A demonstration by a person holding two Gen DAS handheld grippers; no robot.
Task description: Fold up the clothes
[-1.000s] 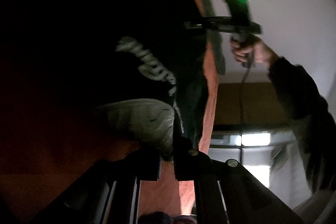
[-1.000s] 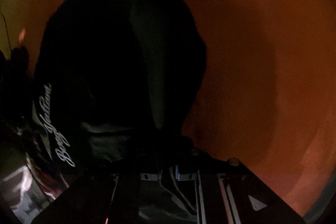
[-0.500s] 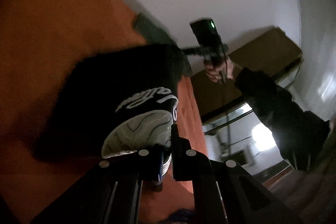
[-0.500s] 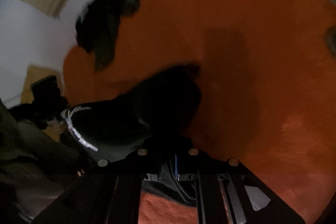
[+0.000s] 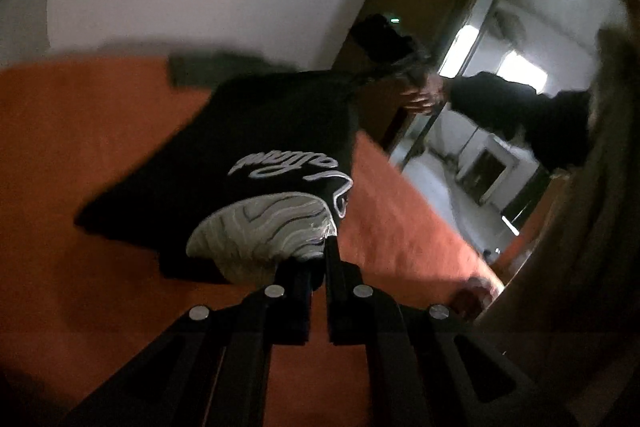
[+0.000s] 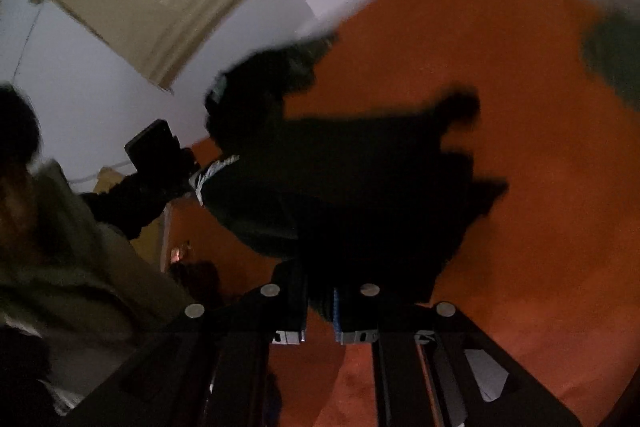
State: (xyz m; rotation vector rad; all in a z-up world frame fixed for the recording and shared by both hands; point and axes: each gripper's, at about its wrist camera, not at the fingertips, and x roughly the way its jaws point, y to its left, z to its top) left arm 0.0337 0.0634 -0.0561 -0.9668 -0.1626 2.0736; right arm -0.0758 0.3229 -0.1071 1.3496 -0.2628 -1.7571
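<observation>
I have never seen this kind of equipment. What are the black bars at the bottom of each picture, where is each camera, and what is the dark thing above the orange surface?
There is no robot here. A person holds a hand-held gripper in each hand, and each gripper carries a wide-angle camera that looks along its two fingers. The black bars are those fingers.

One picture comes from the left gripper, the other from the right gripper. Each camera also sees the other gripper across the cloth, held in the person's hand.

The dark thing is a black garment with white script lettering and a grey patterned patch. Both grippers are shut on its edge and hold it above the orange surface, probably a bed cover. Another dark piece of clothing lies farther back, blurred.
</observation>
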